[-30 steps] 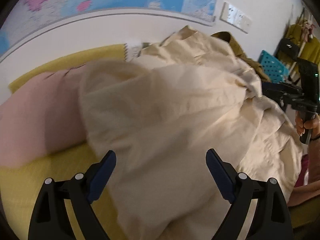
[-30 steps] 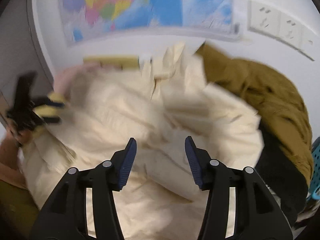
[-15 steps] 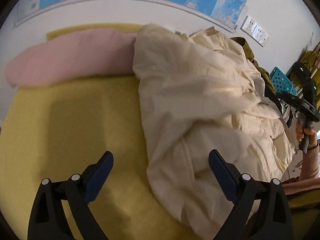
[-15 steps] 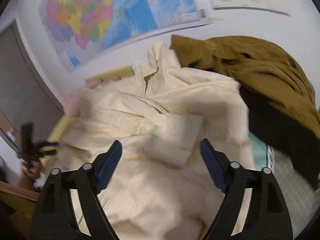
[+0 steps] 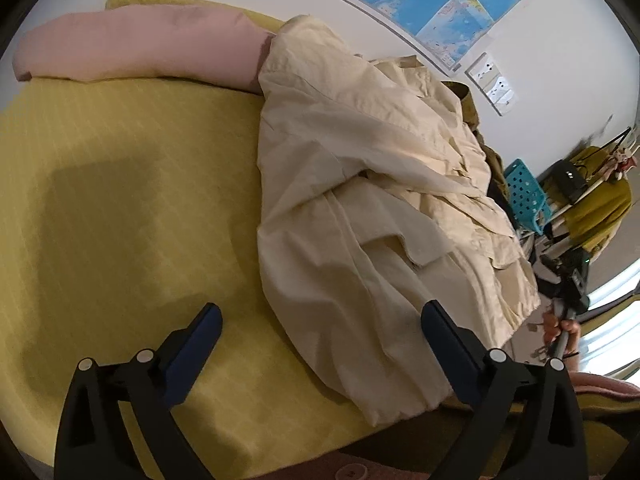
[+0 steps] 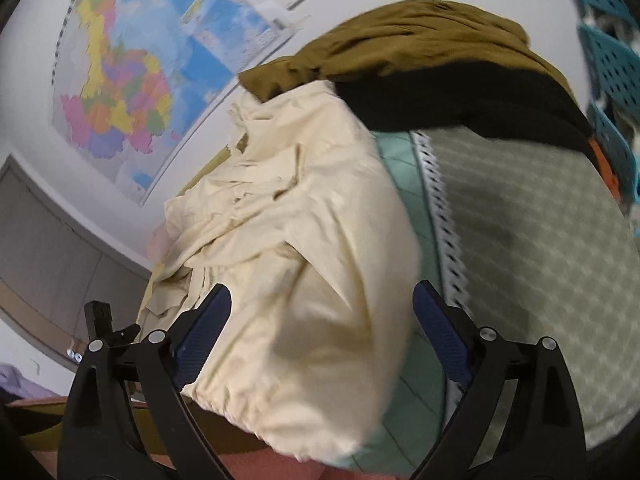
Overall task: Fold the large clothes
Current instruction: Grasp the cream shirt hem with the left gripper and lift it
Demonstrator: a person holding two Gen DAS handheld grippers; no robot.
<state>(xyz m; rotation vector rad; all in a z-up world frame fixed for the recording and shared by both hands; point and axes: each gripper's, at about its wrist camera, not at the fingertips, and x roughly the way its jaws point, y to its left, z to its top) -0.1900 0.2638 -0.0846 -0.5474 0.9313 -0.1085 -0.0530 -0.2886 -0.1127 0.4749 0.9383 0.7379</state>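
Observation:
A large cream garment point(image 5: 360, 208) lies crumpled on the yellow bed cover point(image 5: 120, 184), its hem near the front edge. My left gripper point(image 5: 320, 344) is open and empty, held above the hem and the yellow cover. The right gripper shows at the right of the left wrist view point(image 5: 568, 280), in a hand. In the right wrist view the cream garment point(image 6: 288, 248) lies bunched with its gathered hem toward me. My right gripper point(image 6: 322, 328) is open and empty, just above that hem.
A pink pillow point(image 5: 140, 40) lies along the wall. An olive garment point(image 6: 400, 40) and a black one point(image 6: 460, 100) are piled beyond the cream one. A green-checked cover point(image 6: 540, 260) lies to the right. A teal basket point(image 5: 524, 196) and a clothes rack point(image 5: 592, 200) stand beyond the bed.
Both grippers have pulled back from the cream garment and opened wider. The garment has settled flat on the bed. The right view has swung toward the olive pile.

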